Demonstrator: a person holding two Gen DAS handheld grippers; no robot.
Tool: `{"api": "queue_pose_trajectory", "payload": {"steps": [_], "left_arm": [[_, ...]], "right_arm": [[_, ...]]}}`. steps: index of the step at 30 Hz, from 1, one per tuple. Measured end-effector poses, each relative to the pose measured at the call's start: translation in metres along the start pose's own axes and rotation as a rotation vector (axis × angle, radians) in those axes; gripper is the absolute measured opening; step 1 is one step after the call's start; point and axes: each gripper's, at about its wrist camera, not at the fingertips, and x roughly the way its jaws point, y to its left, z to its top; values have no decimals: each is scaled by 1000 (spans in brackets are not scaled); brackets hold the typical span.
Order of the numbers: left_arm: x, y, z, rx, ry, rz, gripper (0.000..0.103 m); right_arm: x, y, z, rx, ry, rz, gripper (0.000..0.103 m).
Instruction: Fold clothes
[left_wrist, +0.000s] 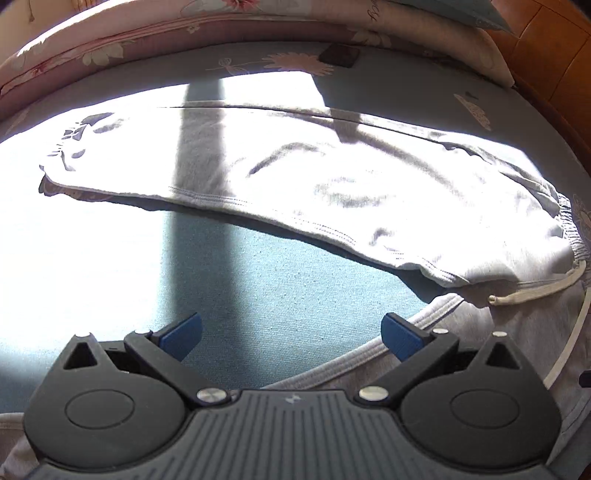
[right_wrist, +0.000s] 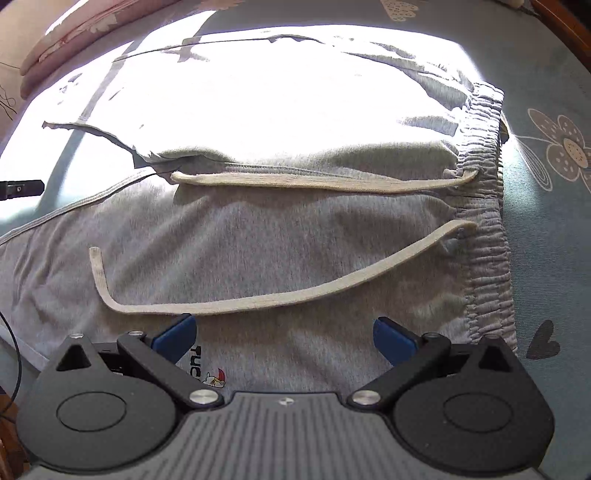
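Above a sunlit bed, the left gripper (left_wrist: 291, 338) hovers with its blue-padded fingers (left_wrist: 183, 336) spread wide and nothing between them — below the gap lies bare blue bedsheet (left_wrist: 258, 288), with a hemmed leg of the grey sweatpants (left_wrist: 332, 177) passing under the right-hand finger. The right gripper (right_wrist: 284, 339), likewise parted and empty, is poised low over the same sweatpants near a small printed logo (right_wrist: 212, 374). The garment lies flat across the sheet, both legs stretching away to the left, its gathered waistband (right_wrist: 484, 206) at the right. Two cream drawstrings (right_wrist: 314, 182) trail loose over the grey fabric, the nearer one curling just ahead of the right gripper's fingertips. A pink floral quilt (left_wrist: 110, 44) lines the far edge — beside it rests a small dark object (left_wrist: 339, 56).
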Motion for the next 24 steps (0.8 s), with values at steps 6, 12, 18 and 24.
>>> {"api": "queue_pose_trajectory", "payload": {"steps": [6, 12, 18, 24], "left_arm": [[85, -12, 61, 149, -81, -28, 102], [102, 3, 24, 209, -16, -40, 102], [58, 54, 36, 147, -47, -89, 102], [73, 154, 82, -109, -113, 42, 102]], "right_arm": [[0, 31, 7, 59, -36, -25, 103], [8, 58, 11, 85, -36, -49, 103], [16, 83, 30, 68, -43, -46, 103], [26, 117, 60, 24, -72, -12, 103]]}}
